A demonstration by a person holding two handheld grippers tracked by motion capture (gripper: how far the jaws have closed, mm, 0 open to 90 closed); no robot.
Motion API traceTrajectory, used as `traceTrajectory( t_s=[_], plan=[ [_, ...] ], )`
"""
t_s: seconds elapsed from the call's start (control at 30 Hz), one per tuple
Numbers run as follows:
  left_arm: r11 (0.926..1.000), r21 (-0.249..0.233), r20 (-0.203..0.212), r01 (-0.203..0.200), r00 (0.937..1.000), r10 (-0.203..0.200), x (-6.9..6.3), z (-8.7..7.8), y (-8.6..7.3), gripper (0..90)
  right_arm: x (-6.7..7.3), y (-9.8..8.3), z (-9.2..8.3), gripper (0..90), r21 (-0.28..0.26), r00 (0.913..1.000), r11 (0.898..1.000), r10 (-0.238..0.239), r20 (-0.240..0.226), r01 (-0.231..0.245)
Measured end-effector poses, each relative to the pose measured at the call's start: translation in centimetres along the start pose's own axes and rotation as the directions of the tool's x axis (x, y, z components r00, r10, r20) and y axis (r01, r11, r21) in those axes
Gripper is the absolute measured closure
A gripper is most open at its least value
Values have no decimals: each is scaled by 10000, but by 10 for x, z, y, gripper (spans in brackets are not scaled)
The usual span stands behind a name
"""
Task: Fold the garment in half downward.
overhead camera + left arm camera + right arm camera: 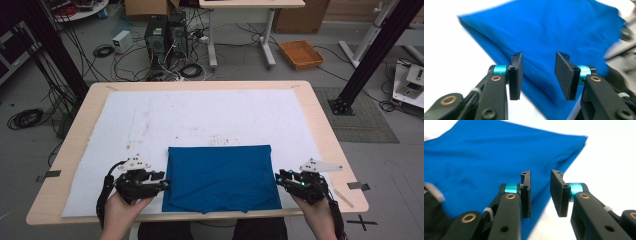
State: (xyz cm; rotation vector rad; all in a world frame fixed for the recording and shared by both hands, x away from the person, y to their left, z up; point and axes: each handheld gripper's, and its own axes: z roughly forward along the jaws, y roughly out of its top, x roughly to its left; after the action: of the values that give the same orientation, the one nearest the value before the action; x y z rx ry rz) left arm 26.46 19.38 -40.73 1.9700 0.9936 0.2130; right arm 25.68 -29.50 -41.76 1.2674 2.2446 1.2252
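Folded blue cloth [220, 177] lying flat on the white mat [150, 120], close to the near edge of the tabletop [320, 125] and about midway between its left and right edges, bottom hem just at the mat's near border. Left gripper [165, 184] held in a hand [120, 212] near the near-left corner, level with the cloth's left side, tips right beside that edge. Jaws parted to a middling gap, pads clear of the fabric, the cloth's folded edge running between them in the left gripper view [537, 75]. Right gripper [278, 179] held in the other hand [317, 215] near the near-right corner, tips beside the cloth's right side. Jaws apart more narrowly, nothing pinched, the cloth's edge passing just under the gap in the right gripper view [540, 192]. Layered folds visible along the blue cloth [554, 32] edge. Rest of the mat bare, faintly smudged toward the middle.
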Motion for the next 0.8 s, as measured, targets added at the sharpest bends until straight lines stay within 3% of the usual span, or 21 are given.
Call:
traceTrajectory(
  t_s=[0.07,0.2,0.23,0.37,0.57,0.6,0.8],
  plan=[
    [9994,-333,-355,66,9993,-78,9,4,6,552,-8,8,6,679,-103,9997,9999,89,207,-87],
    [9985,-549,-972,83,9952,-136,28,19,17,535,-26,26,27,614,-390,9973,9990,229,698,-202],
    [9974,-684,-1097,229,9935,-303,32,24,19,535,-26,26,27,614,-390,9973,9990,229,698,-202],
    [9971,-733,-1827,226,9825,-357,46,42,30,525,-40,40,45,597,-546,9942,9978,432,988,-379],
    [9964,-530,-1950,664,9779,-756,62,68,41,524,-56,54,73,592,-304,9859,9950,980,1356,-948],
    [9963,-463,-1980,727,9769,-805,64,72,41,524,-60,55,81,582,-124,9839,9924,1227,1300,-1221],
    [9944,399,-2127,982,9732,-876,70,85,36,528,-63,54,96,600,465,9841,9901,1258,1254,-1325]
  ],
)
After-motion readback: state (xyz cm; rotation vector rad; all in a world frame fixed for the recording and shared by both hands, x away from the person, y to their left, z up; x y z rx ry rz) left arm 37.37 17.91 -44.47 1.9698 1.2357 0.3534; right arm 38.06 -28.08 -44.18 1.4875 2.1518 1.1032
